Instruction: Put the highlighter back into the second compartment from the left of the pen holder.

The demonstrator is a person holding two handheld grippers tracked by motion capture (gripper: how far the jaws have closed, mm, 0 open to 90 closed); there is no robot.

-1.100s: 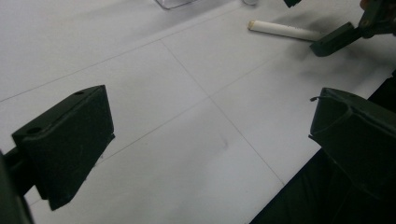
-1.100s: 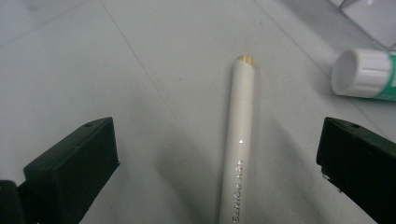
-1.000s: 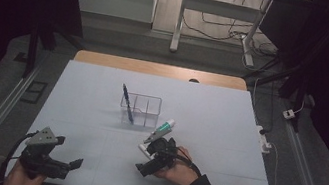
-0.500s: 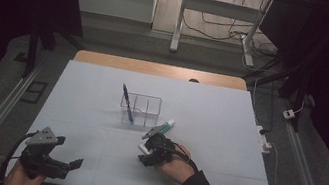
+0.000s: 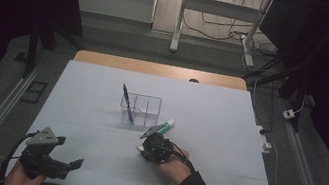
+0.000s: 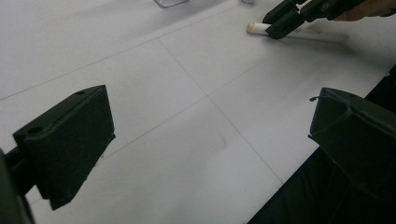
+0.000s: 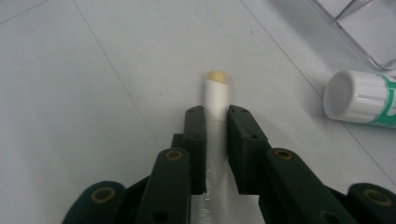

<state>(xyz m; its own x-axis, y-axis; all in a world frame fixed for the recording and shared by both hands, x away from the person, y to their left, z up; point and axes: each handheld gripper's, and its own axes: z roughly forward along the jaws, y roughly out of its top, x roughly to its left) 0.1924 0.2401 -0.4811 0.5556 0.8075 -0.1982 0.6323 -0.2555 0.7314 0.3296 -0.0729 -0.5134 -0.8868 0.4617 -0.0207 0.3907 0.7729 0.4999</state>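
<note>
My right gripper (image 7: 215, 122) is shut on a white stick (image 7: 215, 95) with a yellowish tip, held low over the white table. In the high view this gripper (image 5: 144, 148) is just below the table's middle. A green-and-white glue stick (image 5: 165, 127) lies a little beyond it, and its white cap (image 7: 350, 97) is to the right of the jaws. A clear plastic organizer (image 5: 145, 109) stands at mid-table with a blue pen (image 5: 127, 104) leaning in it. My left gripper (image 5: 68, 156) hovers at the near left, open and holding nothing (image 6: 210, 140).
The table's near edge (image 6: 285, 186) runs close under the left gripper. A corner of the organizer (image 7: 364, 42) lies just beyond the glue stick. A wooden strip (image 5: 161, 69) borders the far edge, with desk legs and cables on the floor behind.
The right gripper has shifted slightly forward and left, staying by the glue stick. The left gripper has not moved.
</note>
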